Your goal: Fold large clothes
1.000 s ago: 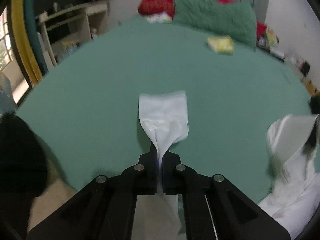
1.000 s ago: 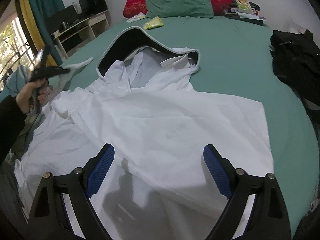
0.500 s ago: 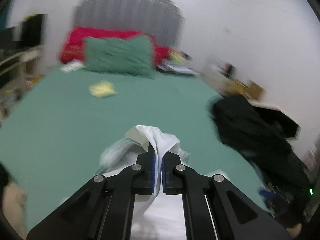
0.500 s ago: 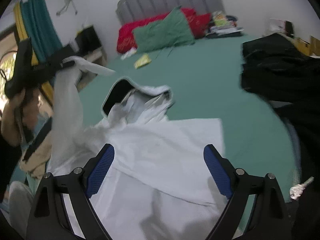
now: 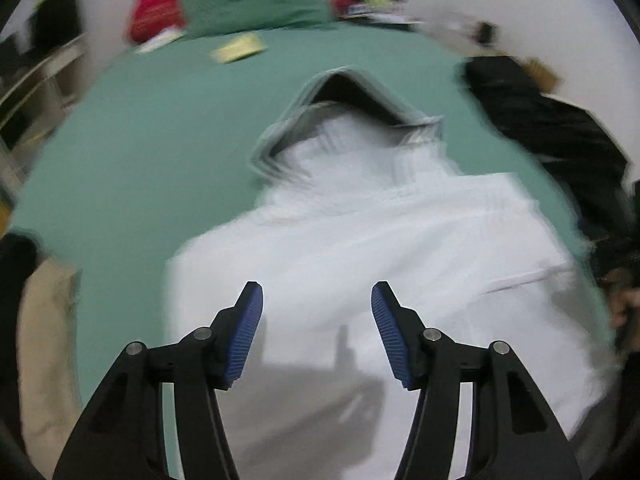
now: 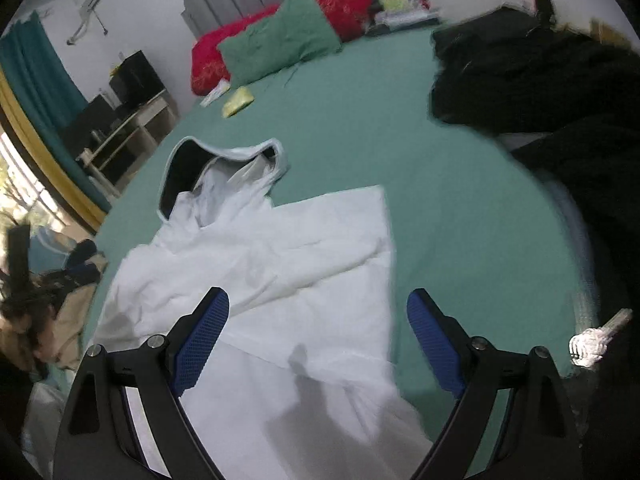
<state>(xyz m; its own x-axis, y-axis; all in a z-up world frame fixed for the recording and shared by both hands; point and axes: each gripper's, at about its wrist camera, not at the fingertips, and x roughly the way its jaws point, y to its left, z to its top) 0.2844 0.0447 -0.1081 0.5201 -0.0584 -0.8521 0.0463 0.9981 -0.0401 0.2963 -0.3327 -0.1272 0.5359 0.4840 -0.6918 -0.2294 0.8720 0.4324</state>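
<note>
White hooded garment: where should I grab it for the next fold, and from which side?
Probably grip the white hooded garment at its free squared corner near the green bedsheet, coming from the right with the right gripper, whose jaws are open. That edge lies flat and unobstructed. The left gripper is open too; the hood looks bunched.

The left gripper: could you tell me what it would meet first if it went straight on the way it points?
Most likely the white hooded garment spread on the green bed. The open left gripper points down onto its body, though blur leaves depth unclear.
</note>
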